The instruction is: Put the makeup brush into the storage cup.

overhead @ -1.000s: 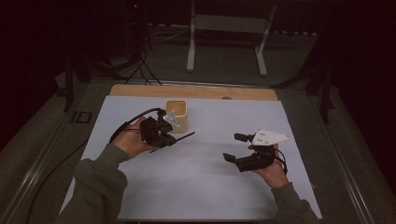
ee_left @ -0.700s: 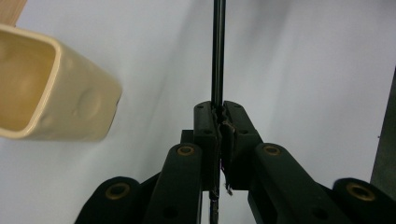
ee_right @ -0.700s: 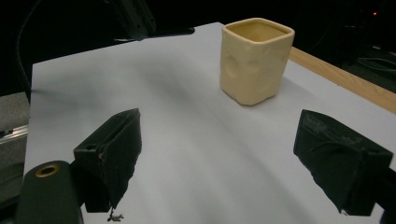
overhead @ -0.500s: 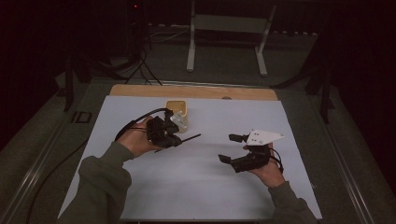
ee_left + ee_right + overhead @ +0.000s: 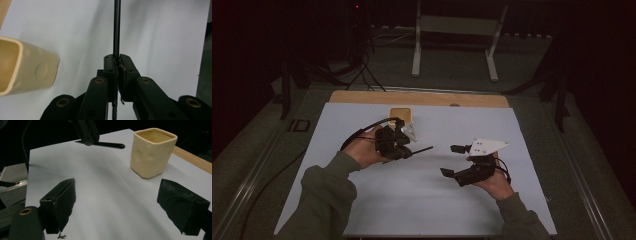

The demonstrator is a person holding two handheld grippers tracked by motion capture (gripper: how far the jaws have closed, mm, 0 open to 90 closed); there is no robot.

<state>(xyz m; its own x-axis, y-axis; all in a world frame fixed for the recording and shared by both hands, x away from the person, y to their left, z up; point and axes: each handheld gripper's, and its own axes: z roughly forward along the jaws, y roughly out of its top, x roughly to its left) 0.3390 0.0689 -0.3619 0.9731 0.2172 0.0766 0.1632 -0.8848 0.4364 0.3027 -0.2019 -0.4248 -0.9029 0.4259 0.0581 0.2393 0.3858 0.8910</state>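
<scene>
Your left gripper (image 5: 404, 147) has its jaws pressed together on a thin black pen (image 5: 116, 27); in the left gripper view the pen runs straight up between the two pads, and in the high view its free end (image 5: 424, 149) sticks out toward the middle of the white sheet (image 5: 427, 205), raised off the surface as far as can be told. You hold that gripper over the left half of the sheet, just in front of the cream square cup (image 5: 400, 115), which stands upright near the sheet's far edge, left of centre, close to the strip of bare wooden table top (image 5: 362, 96) behind it. In the right gripper view the cup (image 5: 152, 151) shows its open mouth and dimpled wall, with the pen tip (image 5: 120, 145) to its left and apart from it. Your right gripper (image 5: 452, 161) sits over the right half of the sheet with its jaws spread wide and nothing between them, pointing toward the left one; the two are well apart. The whole near half of the sheet is bare, as is the stretch between the grippers and the far right corner. The sheet's right edge lies near your right hand (image 5: 494, 182).
</scene>
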